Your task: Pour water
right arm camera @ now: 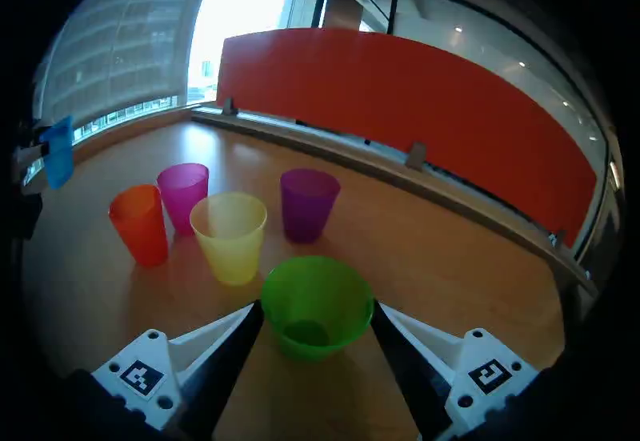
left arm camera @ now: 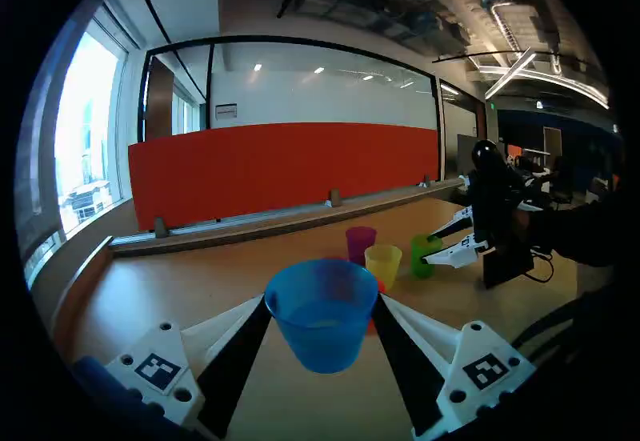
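Blue cup (left arm camera: 322, 325): lifted clear of the tabletop (left arm camera: 200, 297), upright, rim level. Judged to be the pouring vessel, carried level so nothing spills before the tilt.
Blue cup contents: a paler band low inside the wall suggests water. This cannot be confirmed.
Green cup (right arm camera: 316, 313): mouth up, nearer the tabletop's near edge than the other cups, and it appears to rest on the wood. Judged to be the receiver, held steady so it does not tip during the pour.
Spare cups: yellow cup (right arm camera: 230, 237), orange cup (right arm camera: 140, 225), magenta cup (right arm camera: 182, 189) and purple cup (right arm camera: 308, 205) stand upright in a cluster just beyond the green cup, toward the far edge with the red panel (right arm camera: 416, 97). No finger touches them.
Left gripper (left arm camera: 321, 299): fingers drawn in partway, one on each side of the blue cup's wall below the rim. The cup hangs between them with no other support, so the left gripper is pinching it.
Right gripper (right arm camera: 316, 306): fingers at a similar partial spread, one against each side of the green cup near its rim. Judged to be clamping it, so the right gripper carries nothing else.
Separation: in the right gripper view the blue cup sits far off toward the left edge of the tabletop, well apart from the green cup.
Task status: pour not yet begun. The blue cup needs to come above the green cup's mouth before it is tilted.
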### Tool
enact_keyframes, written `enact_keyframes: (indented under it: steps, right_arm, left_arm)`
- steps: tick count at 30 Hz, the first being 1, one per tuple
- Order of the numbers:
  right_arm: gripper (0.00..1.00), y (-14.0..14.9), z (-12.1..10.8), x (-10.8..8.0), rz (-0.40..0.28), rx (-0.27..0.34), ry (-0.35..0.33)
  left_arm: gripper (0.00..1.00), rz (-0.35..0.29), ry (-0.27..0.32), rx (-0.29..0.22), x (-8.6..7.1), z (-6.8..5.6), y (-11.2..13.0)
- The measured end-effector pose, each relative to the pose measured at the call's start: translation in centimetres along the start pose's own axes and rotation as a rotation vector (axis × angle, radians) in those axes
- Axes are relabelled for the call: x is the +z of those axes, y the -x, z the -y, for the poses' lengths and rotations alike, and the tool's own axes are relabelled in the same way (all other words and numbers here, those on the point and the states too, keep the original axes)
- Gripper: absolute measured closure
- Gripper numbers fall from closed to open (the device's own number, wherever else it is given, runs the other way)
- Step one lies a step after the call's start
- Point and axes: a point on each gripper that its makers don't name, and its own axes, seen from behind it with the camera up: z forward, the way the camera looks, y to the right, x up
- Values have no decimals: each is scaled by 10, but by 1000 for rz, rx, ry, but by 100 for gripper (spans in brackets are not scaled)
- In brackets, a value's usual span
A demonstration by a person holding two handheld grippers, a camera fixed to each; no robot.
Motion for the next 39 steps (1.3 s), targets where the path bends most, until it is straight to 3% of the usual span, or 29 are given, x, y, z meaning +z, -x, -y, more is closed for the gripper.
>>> enact_keyframes:
  steps: [11, 18, 29, 39]
  right_arm:
    - [8, -1, 1, 4, 1, 39, -7]
    - [8, -10, 3, -3, -43, 58, -12]
    - [7, -29, 26, -43, -154, 80, -28]
    - [8, -53, 60, -91, -271, 42, -42]
  left_arm:
    - [13, 1, 0, -1, 0, 0, 1]
    - [13, -1, -3, -2, -2, 0, 2]
    - [13, -7, 1, -1, -10, -3, 1]
    - [13, -25, 7, -13, -23, -10, -1]
